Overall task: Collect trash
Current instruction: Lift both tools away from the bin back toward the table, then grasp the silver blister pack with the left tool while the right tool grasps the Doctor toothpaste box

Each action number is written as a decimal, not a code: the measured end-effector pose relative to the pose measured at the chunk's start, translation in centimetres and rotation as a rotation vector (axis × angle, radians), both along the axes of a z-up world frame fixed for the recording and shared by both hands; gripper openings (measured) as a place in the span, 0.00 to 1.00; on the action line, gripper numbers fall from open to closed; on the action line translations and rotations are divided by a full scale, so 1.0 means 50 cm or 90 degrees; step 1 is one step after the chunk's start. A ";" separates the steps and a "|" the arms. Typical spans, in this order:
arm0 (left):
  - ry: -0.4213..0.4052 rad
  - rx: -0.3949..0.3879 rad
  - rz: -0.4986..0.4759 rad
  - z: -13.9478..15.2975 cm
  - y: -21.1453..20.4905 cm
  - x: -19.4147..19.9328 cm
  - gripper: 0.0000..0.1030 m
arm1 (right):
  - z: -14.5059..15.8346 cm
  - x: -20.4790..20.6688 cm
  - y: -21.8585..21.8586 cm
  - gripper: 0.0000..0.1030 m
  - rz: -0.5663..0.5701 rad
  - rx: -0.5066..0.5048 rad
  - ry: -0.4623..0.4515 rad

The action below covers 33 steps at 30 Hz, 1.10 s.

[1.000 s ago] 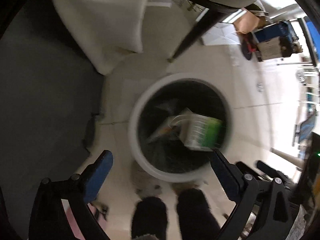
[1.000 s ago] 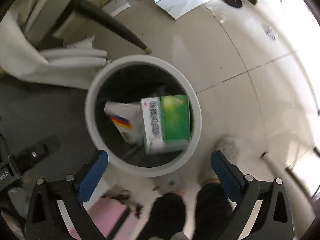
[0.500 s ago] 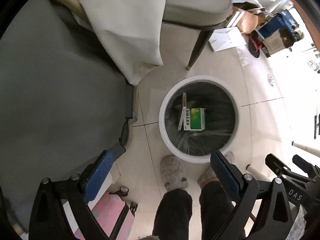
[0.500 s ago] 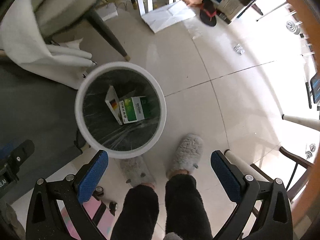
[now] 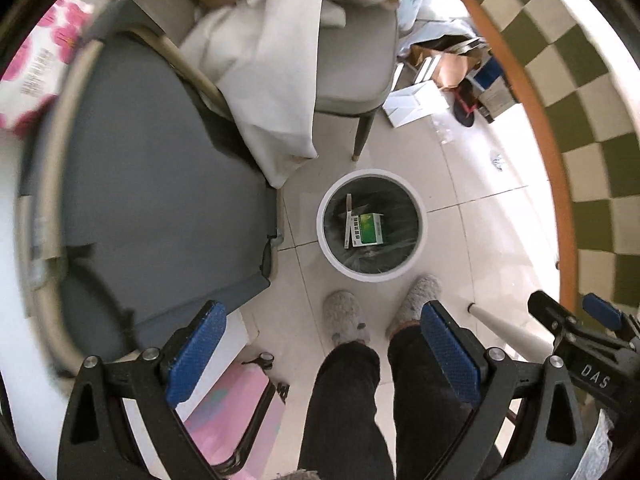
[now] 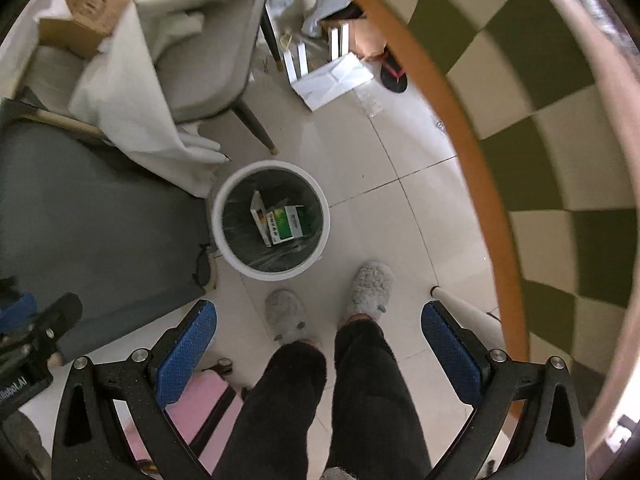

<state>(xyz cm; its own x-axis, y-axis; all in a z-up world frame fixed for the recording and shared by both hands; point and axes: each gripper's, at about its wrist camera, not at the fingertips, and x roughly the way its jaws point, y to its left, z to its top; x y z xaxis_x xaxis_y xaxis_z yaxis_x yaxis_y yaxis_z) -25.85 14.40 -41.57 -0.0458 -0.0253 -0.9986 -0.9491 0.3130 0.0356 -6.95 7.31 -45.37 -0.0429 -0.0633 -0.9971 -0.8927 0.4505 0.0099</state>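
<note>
A white round trash bin (image 5: 326, 236) (image 6: 218, 236) with a dark liner stands on the tiled floor below both grippers. A green and white box (image 5: 366, 229) (image 6: 285, 222) lies inside it beside a thin white box (image 5: 349, 210) (image 6: 257, 210). My left gripper (image 5: 322, 338) is open and empty, high above the bin. My right gripper (image 6: 320, 330) is open and empty, also high above it. The right gripper also shows at the lower right of the left wrist view (image 5: 576, 328).
A grey chair (image 5: 352, 48) (image 6: 200, 76) draped with white cloth stands behind the bin. A grey pad (image 5: 152, 208) lies left. A table with a green checked cloth (image 5: 580, 100) (image 6: 540, 140) is on the right. The person's slippered feet (image 5: 346, 316) (image 6: 364, 288) stand in front of the bin.
Both grippers have risen well away from the bin, which now looks much smaller. The green box has dropped and settled inside the bin.
</note>
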 end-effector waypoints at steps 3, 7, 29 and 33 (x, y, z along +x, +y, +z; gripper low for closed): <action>-0.006 0.015 -0.004 0.074 -0.011 -0.004 0.97 | 0.086 -0.002 -0.005 1.00 -0.008 0.020 0.005; -0.015 0.047 -0.011 0.177 -0.010 0.008 0.97 | 0.194 0.018 -0.008 1.00 -0.036 0.057 0.026; -0.048 0.171 -0.476 0.309 0.000 0.868 0.97 | 0.365 0.826 -0.315 1.00 -0.519 0.079 -0.068; -0.017 0.125 -0.613 0.225 -0.008 1.013 0.96 | 0.292 0.915 -0.350 1.00 -0.555 0.037 -0.048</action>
